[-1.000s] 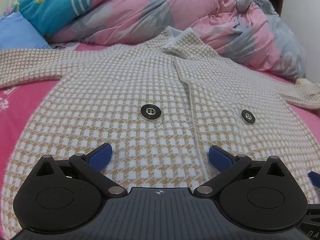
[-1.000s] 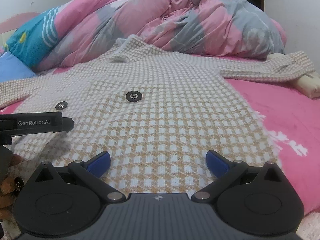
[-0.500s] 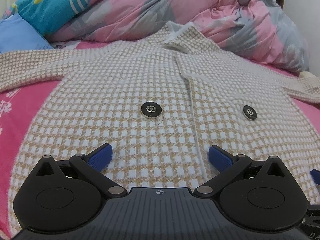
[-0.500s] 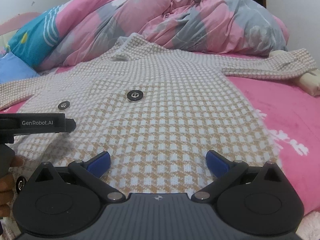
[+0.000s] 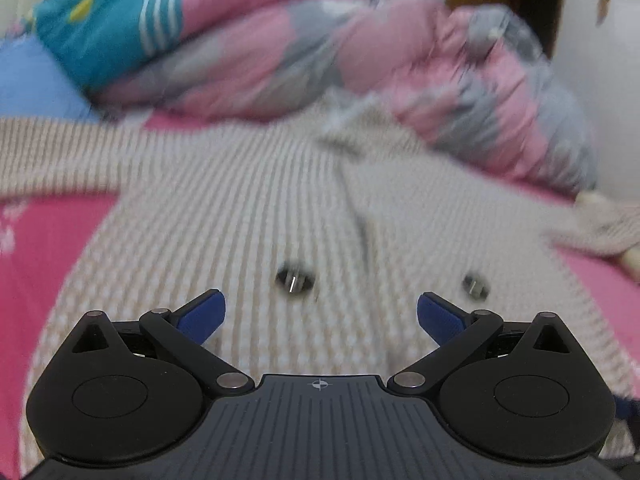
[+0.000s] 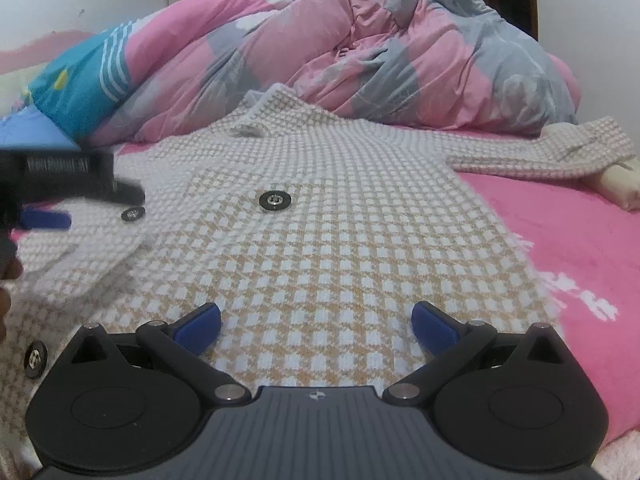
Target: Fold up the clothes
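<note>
A beige and white checked knit cardigan (image 6: 340, 248) with dark round buttons (image 6: 275, 201) lies spread flat on the pink bed, collar toward the duvet. In the blurred left wrist view the same cardigan (image 5: 240, 208) fills the middle. My left gripper (image 5: 320, 314) hangs open above its lower front, blue pads wide apart, nothing between them. My right gripper (image 6: 316, 320) is open too, low over the cardigan's hem. The left gripper (image 6: 44, 218) also shows at the left edge of the right wrist view, raised above the cloth. One sleeve (image 6: 552, 152) stretches out to the right.
A bunched pink and grey duvet (image 6: 400, 64) with a teal patch (image 6: 80, 92) lies behind the cardigan. Pink bedsheet (image 6: 568, 240) shows to the right and pink sheet (image 5: 44, 248) to the left. White wall stands behind.
The left gripper has risen quickly off the cardigan, so its view is now blurred and the buttons sit lower. The right gripper has barely moved.
</note>
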Available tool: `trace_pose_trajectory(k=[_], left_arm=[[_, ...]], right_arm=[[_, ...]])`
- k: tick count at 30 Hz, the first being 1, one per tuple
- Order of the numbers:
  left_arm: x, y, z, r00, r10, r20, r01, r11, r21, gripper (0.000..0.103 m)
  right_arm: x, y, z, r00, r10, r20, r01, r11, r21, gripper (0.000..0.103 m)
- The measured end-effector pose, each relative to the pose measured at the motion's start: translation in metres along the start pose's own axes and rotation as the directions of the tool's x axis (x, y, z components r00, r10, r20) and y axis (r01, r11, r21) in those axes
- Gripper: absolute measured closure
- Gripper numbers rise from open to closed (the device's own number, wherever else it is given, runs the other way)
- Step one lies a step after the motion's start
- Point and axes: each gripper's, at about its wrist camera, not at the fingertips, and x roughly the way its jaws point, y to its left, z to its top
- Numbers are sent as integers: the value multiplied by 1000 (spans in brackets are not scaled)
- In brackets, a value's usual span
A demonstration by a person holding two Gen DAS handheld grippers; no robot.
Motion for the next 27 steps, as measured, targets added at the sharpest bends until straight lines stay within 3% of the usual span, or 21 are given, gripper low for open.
trace_pose_trajectory(k=[8,11,13,14,18,21,23,27], left_arm=[[29,-33,36,995,-67,71,57,988,145,0],[47,-43,37,995,-85,59,74,981,177,3],[58,-47,33,994,-105,44,94,977,191,7],[63,-48,30,993,-115,31,107,975,197,10],[85,-52,16,992,-117,-46,124,970,208,19],[99,-49,8,988,-99,-119,121,974,193,18],[100,-46,8,986,-110,-124,131,975,179,17],[101,-47,6,986,-106,-125,130,971,200,15]], right_arm=[[-8,-13,15,994,-1,112,0,1000,5,1],[-10,-26,21,990,-8,140,7,1000,12,10],[-11,-37,27,988,-14,154,11,1000,20,26],[-11,-46,30,988,-16,155,12,999,33,30],[-10,-108,50,986,-55,160,27,985,171,45],[-7,-172,73,978,-120,172,61,948,313,50],[-3,-216,90,970,-164,181,79,911,404,52],[19,-310,113,958,-227,174,75,788,611,63]])
